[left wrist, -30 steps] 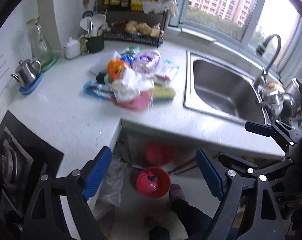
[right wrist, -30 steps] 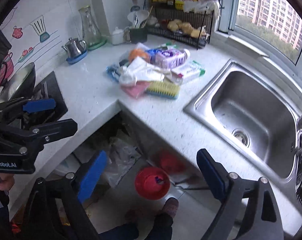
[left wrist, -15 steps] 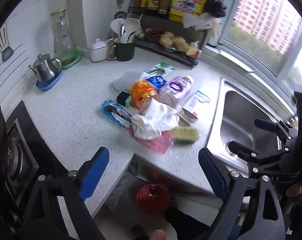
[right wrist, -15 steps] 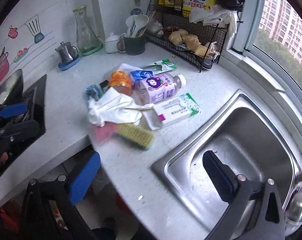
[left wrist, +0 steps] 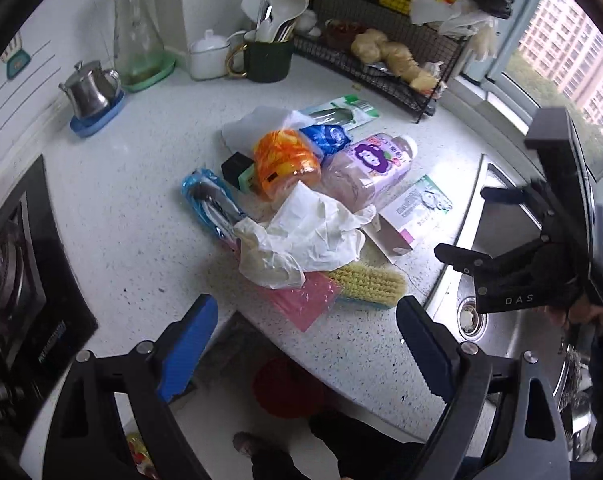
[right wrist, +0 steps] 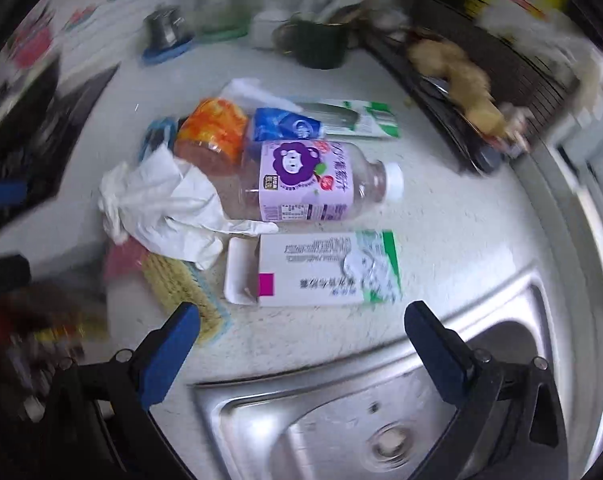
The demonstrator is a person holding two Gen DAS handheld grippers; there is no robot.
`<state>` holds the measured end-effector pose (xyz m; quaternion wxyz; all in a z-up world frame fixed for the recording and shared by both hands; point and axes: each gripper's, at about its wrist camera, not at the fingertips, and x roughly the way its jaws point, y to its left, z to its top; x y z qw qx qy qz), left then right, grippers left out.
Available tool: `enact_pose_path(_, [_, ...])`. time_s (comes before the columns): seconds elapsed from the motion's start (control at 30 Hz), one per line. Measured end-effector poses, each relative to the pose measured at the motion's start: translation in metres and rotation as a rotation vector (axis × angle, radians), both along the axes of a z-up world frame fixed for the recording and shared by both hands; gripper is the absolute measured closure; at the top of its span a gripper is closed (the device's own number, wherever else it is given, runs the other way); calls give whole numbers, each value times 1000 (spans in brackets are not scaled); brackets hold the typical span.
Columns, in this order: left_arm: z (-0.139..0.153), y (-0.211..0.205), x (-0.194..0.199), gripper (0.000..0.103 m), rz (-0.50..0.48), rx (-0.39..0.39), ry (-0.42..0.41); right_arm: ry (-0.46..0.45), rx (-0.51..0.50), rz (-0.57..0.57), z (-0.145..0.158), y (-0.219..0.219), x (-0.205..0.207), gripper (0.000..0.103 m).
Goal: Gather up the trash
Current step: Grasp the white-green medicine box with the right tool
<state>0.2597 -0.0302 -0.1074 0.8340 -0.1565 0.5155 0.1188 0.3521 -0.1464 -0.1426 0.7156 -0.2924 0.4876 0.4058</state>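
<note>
A pile of trash lies on the white counter [left wrist: 113, 232]: a crumpled white glove [left wrist: 309, 236] [right wrist: 161, 204], a purple-labelled plastic bottle [left wrist: 369, 168] [right wrist: 301, 184], an orange wrapper [left wrist: 285, 164] [right wrist: 213, 136], a white and green carton [left wrist: 413, 216] [right wrist: 313, 272], a blue packet [left wrist: 211, 208], a yellow scrub brush [left wrist: 365, 284] [right wrist: 177, 288] and a pink sheet [left wrist: 301, 300]. My left gripper [left wrist: 305, 348] is open and empty, just short of the pile at the counter's edge. My right gripper [right wrist: 301, 348] is open and empty, over the sink rim just before the carton; it also shows in the left wrist view [left wrist: 513, 240].
A steel sink [right wrist: 381, 420] lies right of the pile. A wire rack [left wrist: 381, 56], a dark mug of utensils [left wrist: 267, 54], a glass carafe [left wrist: 135, 36] and a small kettle [left wrist: 89, 92] stand at the back. A stove [left wrist: 13, 300] is at left. A red bin [left wrist: 289, 388] sits on the floor below.
Both grippers have moved forward and closer to the trash pile, which looks larger now. The right gripper has swung over the sink towards the carton. Both stay open.
</note>
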Motion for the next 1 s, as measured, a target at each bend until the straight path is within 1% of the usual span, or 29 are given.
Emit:
enact_pose_path(0.07, [-5, 1, 2, 13, 14, -8, 7, -41, -24, 100, -4, 6, 4, 1])
enact_pose_path(0.13, [-11, 1, 4, 13, 29, -22, 12, -60, -23, 185, -5, 11, 8, 1])
enact_pose_path(0.2, [-17, 1, 7, 13, 36, -39, 17, -67, -20, 250, -8, 13, 12, 1])
enact_pose_path(0.33, [-28, -1, 14, 13, 41, -71, 16, -75, -44, 411, -23, 17, 21, 1])
enact_pose_path(0.43, [-35, -5, 21, 13, 38, -80, 26, -67, -33, 495, -31, 17, 22, 1])
enact_pose_path(0.5, [-38, -7, 26, 13, 30, -86, 30, -49, -33, 543, -38, 21, 23, 1])
enact_pose_path(0.57, [-40, -9, 29, 13, 29, -90, 37, -9, -52, 590, -48, 25, 23, 1])
enact_pose_path(0.63, [-43, -11, 32, 13, 31, -95, 44, -8, -80, 638, -59, 28, 22, 1])
enact_pose_path(0.67, [-44, -11, 33, 13, 32, -98, 46, -21, -92, 659, -64, 29, 21, 4])
enact_pose_path(0.73, [-48, -12, 35, 13, 31, -108, 50, -41, -96, 686, -68, 32, 20, 4])
enact_pose_path(0.8, [-52, -13, 35, 13, 30, -114, 56, -34, -95, 708, -71, 35, 24, 4])
enact_pose_path(0.87, [-56, -14, 36, 13, 27, -120, 65, -23, -102, 711, -74, 40, 25, 7])
enact_pose_path(0.97, [-59, -16, 36, 13, 21, -118, 75, -19, -85, 728, -75, 42, 26, 13])
enact_pose_path(1.0, [-59, -16, 35, 13, 18, -116, 77, -17, -80, 725, -75, 42, 26, 16])
